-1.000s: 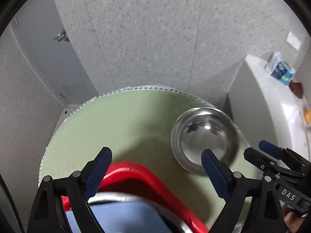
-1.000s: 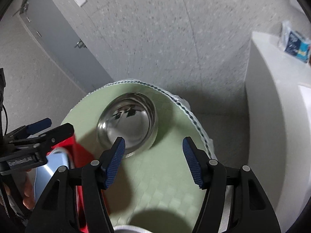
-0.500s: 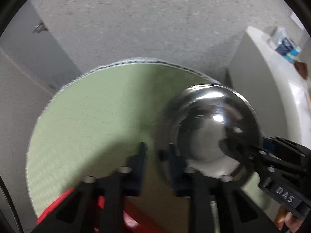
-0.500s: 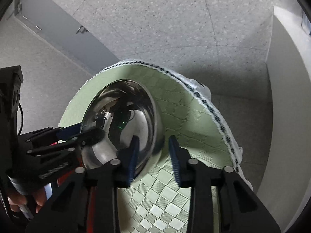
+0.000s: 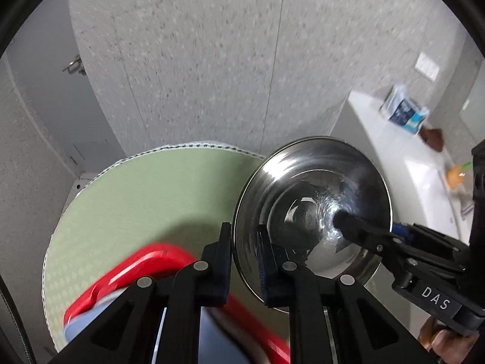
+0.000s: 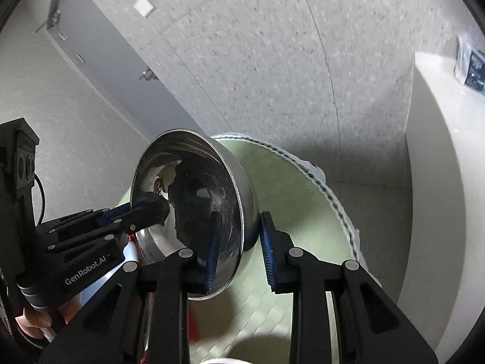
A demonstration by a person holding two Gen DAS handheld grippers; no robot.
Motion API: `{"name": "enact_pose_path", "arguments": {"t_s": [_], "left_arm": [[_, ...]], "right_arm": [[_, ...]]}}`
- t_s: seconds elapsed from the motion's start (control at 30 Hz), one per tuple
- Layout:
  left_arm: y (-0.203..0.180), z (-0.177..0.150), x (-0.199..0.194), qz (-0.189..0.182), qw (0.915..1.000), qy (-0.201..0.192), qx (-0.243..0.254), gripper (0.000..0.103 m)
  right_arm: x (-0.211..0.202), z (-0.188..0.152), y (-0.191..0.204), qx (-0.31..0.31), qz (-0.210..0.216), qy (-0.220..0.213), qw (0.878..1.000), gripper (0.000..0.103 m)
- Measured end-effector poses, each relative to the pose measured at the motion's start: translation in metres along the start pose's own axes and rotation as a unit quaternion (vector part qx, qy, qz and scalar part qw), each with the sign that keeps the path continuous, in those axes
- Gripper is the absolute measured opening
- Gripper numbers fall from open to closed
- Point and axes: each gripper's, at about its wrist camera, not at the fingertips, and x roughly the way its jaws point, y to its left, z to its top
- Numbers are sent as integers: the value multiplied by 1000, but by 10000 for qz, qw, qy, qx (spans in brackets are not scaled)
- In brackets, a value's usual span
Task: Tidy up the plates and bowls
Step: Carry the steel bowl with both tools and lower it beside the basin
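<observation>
Both grippers are holding the same steel bowl btwn them, tipped up on edge w/ its open side facing the left gripper's camera. The left gripper is pinching the near-left rim, fingers narrow w/ 1 inside the bowl and 1 outside. The right gripper is clamping the opposite rim, its blue pads pressing the wall from both sides, gap a bit wider than the left's. In the left wrist view the right gripper is reaching in from the lower right, 1 finger tip lying inside the bowl; a hand is showing under its handle.

The bowl is hanging above the round counter w/ the pale green checked cloth, over its right part as the left camera sees it; I can't see it touching the cloth. A red tub is sitting at the near-left edge of the cloth, blurred, w/ sth light blue inside. Behind, a speckled wall and a grey door. Off to the right, a white ledge is carrying a blue-and-white packet.
</observation>
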Motion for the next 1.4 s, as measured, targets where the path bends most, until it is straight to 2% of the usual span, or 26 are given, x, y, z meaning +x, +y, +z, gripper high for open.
{"name": "enact_pose_path", "arguments": {"t_s": [0.23, 0.4, 0.47, 0.5, 0.63, 0.77, 0.93, 1.07, 1.27, 1.4], "left_arm": [[15, -77, -76, -229, 9989, -415, 26, 11], [25, -152, -131, -231, 9983, -508, 149, 11], [29, -183, -155, -236, 9985, -467, 149, 11], [31, -195, -179, -228, 9986, -451, 155, 11], [42, -250, -220, -255, 9991, -295, 164, 11], [52, -293, -238, -303, 9994, -36, 131, 11], [61, -290, -220, -366, 9990, 257, 59, 11], [70, -287, -203, -362, 9983, 463, -14, 11], [69, -271, -193, -363, 9986, 394, 12, 11], [67, -283, -193, -357, 9988, 342, -23, 12]], "right_arm": [[-58, -57, 51, -108, -60, -285, 9995, 26], [-84, -109, 84, -185, -102, -310, 9993, 26], [-92, -131, 95, -183, -122, -274, 9994, 26], [-95, -142, 98, -188, -134, -247, 9994, 26], [-99, -181, 109, -167, -218, -61, 9996, 26], [-95, -214, 114, -146, -329, 185, 9992, 26], [-82, -238, 113, -184, -537, 493, 9972, 26], [-67, -243, 110, -213, -651, 702, 9952, 26], [-60, -245, 113, -375, -868, 742, 9928, 26], [-61, -248, 120, -598, -1017, 749, 9902, 26]]}}
